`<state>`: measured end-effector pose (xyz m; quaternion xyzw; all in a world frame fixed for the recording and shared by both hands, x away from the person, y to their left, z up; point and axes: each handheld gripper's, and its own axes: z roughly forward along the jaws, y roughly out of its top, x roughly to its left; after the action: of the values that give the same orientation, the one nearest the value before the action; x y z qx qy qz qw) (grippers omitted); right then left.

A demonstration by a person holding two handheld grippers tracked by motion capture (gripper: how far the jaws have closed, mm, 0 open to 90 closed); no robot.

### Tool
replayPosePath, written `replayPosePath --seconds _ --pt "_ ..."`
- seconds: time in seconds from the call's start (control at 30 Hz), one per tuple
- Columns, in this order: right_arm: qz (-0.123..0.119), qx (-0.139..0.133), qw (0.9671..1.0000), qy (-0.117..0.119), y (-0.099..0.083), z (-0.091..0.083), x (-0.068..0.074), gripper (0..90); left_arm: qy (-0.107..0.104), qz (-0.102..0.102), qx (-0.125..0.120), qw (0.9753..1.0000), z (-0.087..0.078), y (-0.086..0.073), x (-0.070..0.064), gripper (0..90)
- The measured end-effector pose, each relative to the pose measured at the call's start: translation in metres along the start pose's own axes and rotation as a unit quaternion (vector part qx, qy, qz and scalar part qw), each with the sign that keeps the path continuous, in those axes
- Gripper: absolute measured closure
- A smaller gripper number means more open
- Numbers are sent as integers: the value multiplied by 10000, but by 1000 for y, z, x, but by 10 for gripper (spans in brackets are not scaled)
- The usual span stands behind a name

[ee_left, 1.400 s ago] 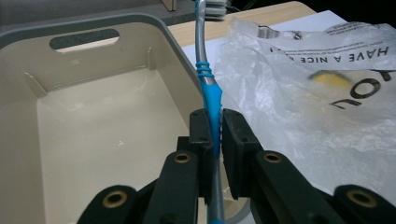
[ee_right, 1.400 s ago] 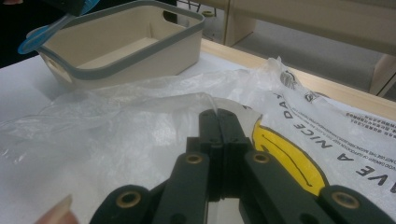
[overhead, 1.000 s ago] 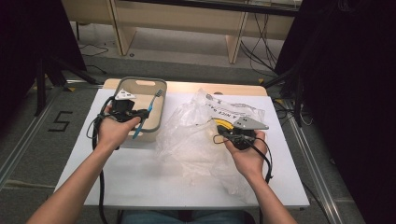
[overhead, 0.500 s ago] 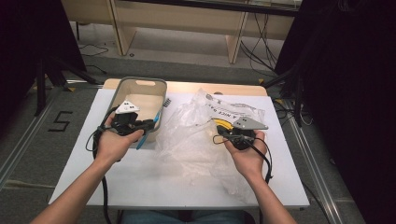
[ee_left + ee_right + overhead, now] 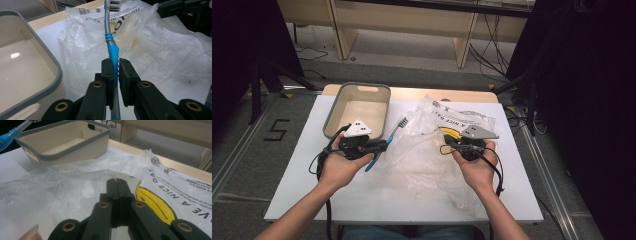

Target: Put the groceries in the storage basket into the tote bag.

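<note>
Right now my left gripper has its jaws clamped on the blue grip of a toothbrush, and in the left gripper view the toothbrush runs straight up from between the jaws, its grey neck and bristle head pointing away toward the far edge of the counter. From the high view the brush is held above the counter's left half, just beside the right wall of the grey-rimmed bin, with the bristle end over the edge of the clear plastic bag. I cannot tell whether the brush touches the bag. The bin sits at the counter's far left corner, and what I can see of its inside is bare. My right gripper has its jaws closed narrow on a fold of the plastic bag, pinching the film near the middle of the counter; in the right gripper view the film rises into the tips and a yellow printed patch with black lettering lies just to their right. The bag spreads crumpled across the counter's middle and right, reaching toward the near right corner. Both of my hands hold the grippers well apart, one on each side of the bag.
</note>
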<state>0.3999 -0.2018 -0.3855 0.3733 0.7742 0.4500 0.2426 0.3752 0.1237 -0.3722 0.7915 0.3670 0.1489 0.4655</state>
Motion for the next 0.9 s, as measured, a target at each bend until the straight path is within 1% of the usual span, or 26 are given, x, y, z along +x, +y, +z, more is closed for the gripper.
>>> replayPosePath --seconds 0.07,0.1,0.13,0.17,0.2,0.23,0.3,0.33,0.37,0.5,0.53,0.57,0.63,0.67,0.7,0.8,0.9 --pt "5 -2 10000 1 0 0 0 900 -62 37 26 10000 1 -2 -4 823" --pt "-1 -3 10000 2 0 0 0 900 -122 21 34 9999 1 -3 -6 824" --pt "-1 -3 10000 2 0 0 0 900 -122 21 34 9999 1 -3 -6 824" --pt "0 -11 10000 -1 0 0 0 900 -172 38 50 9998 2 -5 -10 824" --pt "2 -15 10000 1 0 0 0 900 -172 38 50 9998 2 -5 -10 824" --pt "10 -13 10000 2 0 0 0 900 -233 60 88 9997 3 -7 -14 823" --pt "16 -20 10000 6 0 0 -1 900 -249 92 95 9996 3 -8 -16 824" --pt "15 -19 10000 7 0 0 -1 900 -290 137 123 9994 3 -9 -20 824" --pt "15 -19 10000 7 0 0 -1 900 -290 137 123 9994 3 -9 -20 823" --pt "14 -9 10000 9 0 0 0 900 -423 229 201 9986 5 -12 -31 824" --pt "13 3 10000 13 0 0 0 900 -475 280 218 9982 6 -13 -37 823" --pt "15 -3 10000 8 0 0 0 900 -500 334 269 9978 7 -14 -39 824" --pt "21 -4 10000 12 0 0 0 900 -557 350 305 9974 10 -15 -44 824" --pt "22 -4 10000 17 0 0 -1 900 -557 350 305 9974 10 -15 -44 823" --pt "28 -2 10000 17 0 0 -1 900 -601 412 381 9966 12 -16 -48 823" --pt "26 -5 10000 17 0 0 -1 900 -629 428 433 9962 14 -18 -51 823" --pt "24 -6 10000 20 0 0 -1 900 -648 484 527 9953 20 -21 -56 823"
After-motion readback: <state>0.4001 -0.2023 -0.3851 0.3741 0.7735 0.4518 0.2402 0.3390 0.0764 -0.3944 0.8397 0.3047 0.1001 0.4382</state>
